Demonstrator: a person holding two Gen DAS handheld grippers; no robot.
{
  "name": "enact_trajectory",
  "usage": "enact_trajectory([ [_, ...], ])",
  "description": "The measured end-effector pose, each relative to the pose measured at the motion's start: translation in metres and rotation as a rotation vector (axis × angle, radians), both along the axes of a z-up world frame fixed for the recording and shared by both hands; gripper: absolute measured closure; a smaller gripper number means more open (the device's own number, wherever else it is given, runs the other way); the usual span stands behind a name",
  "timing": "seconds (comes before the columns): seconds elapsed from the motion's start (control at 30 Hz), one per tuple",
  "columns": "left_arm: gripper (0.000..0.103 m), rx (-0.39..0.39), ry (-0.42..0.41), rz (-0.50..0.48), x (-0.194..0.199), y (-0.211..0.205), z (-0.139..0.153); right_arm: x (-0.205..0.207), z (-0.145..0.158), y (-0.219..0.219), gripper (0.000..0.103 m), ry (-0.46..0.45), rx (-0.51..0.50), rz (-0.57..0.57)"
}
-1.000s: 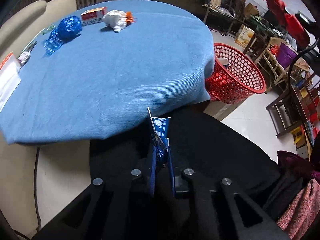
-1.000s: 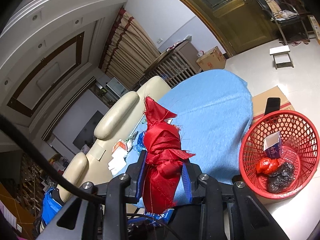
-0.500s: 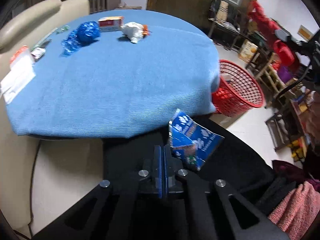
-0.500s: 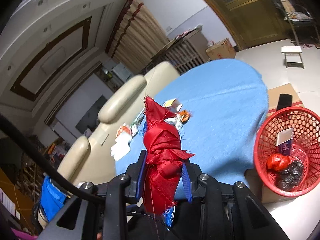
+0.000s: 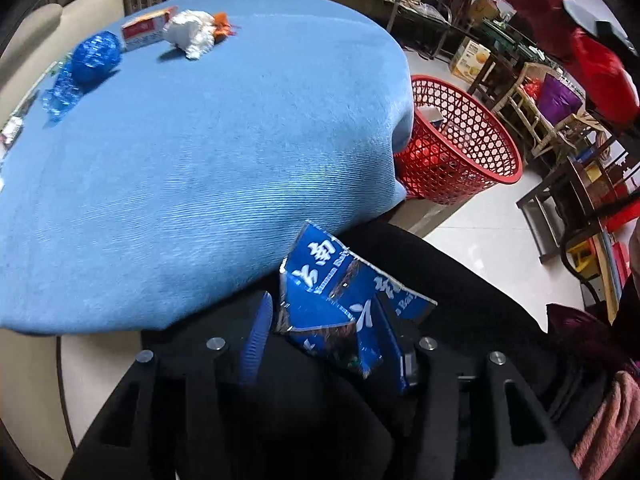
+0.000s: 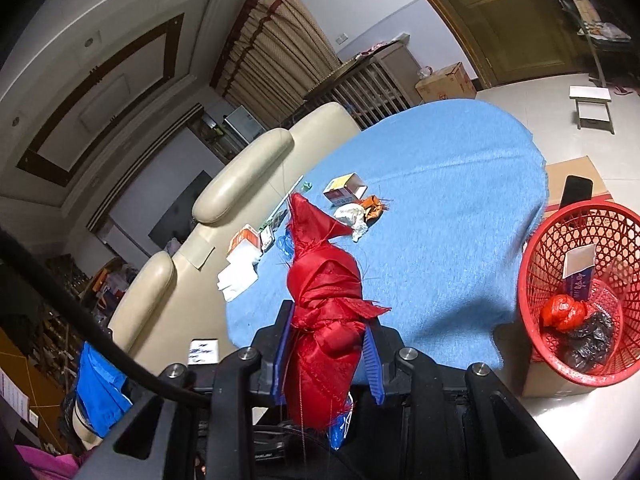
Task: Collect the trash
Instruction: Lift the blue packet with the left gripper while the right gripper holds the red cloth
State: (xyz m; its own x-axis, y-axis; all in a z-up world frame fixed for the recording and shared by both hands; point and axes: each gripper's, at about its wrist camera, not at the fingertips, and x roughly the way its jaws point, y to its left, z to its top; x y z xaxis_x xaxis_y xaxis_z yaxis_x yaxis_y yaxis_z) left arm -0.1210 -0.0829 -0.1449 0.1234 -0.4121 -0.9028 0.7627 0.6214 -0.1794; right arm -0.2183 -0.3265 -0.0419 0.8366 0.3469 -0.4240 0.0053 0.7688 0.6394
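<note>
resting loose between spread left jaws, blue wrapper [image 5: 340, 304]; right jaws clamp red cloth bundle [image 6: 326, 320].

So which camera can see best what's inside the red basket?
The right wrist view. It looks down into the red basket, so a small box, a red bag and a black bag show. The left wrist view catches the basket from the side, half behind the blue tablecloth, its contents blurred through the mesh.
</note>
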Motion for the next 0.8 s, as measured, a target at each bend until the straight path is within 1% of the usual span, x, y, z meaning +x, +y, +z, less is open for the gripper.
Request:
enact_trajectory([
  [0.1, 0.051, 0.027, 0.013, -0.018, -0.003, -0.008, -0.009, 0.001, -0.001, -0.001, 0.069, 0.004, 0.003, 0.000],
  [0.13, 0.060, 0.027, 0.024, -0.020, -0.001, -0.008, -0.011, 0.001, -0.001, -0.002, 0.069, 0.003, 0.004, -0.001],
  [0.17, 0.071, 0.020, 0.042, -0.026, 0.000, -0.008, -0.014, 0.001, -0.001, -0.002, 0.069, 0.001, 0.004, -0.003],
  [0.2, 0.092, 0.025, 0.050, -0.029, -0.002, -0.009, -0.015, 0.001, -0.001, -0.002, 0.069, 0.000, 0.004, -0.005],
  [0.23, 0.094, 0.034, 0.056, -0.032, -0.003, -0.009, -0.018, 0.001, -0.001, -0.003, 0.069, -0.002, 0.004, -0.007],
  [0.33, 0.094, 0.024, 0.035, -0.069, -0.013, -0.010, -0.016, 0.000, 0.000, -0.003, 0.069, -0.004, 0.007, -0.016],
  [0.4, 0.094, 0.022, 0.037, -0.083, -0.017, -0.012, -0.013, -0.001, -0.001, -0.003, 0.069, -0.005, 0.010, -0.020],
  [0.5, 0.094, 0.041, 0.026, -0.094, -0.020, -0.013, -0.011, -0.003, 0.000, -0.002, 0.069, -0.009, 0.007, -0.022],
  [0.57, 0.092, 0.034, 0.017, -0.117, -0.025, -0.013, -0.009, -0.003, 0.001, -0.001, 0.069, -0.010, 0.005, -0.021],
  [0.6, 0.085, 0.036, 0.013, -0.127, -0.028, -0.014, -0.007, -0.003, 0.001, -0.002, 0.069, -0.009, 0.005, -0.022],
  [0.63, 0.068, 0.039, 0.003, -0.133, -0.031, -0.014, -0.006, -0.003, 0.001, -0.003, 0.069, -0.008, 0.006, -0.023],
  [0.67, 0.059, 0.031, -0.012, -0.142, -0.035, -0.014, -0.002, -0.003, 0.001, -0.004, 0.069, -0.008, 0.008, -0.023],
  [0.7, 0.044, 0.019, -0.022, -0.151, -0.038, -0.014, 0.002, -0.003, 0.001, -0.004, 0.069, -0.007, 0.011, -0.024],
  [0.73, 0.041, -0.003, -0.039, -0.167, -0.043, -0.014, 0.009, -0.004, 0.000, -0.004, 0.069, -0.007, 0.011, -0.026],
  [0.8, 0.041, -0.025, -0.065, -0.193, -0.052, -0.016, 0.018, -0.004, 0.001, -0.005, 0.069, -0.007, 0.012, -0.026],
])
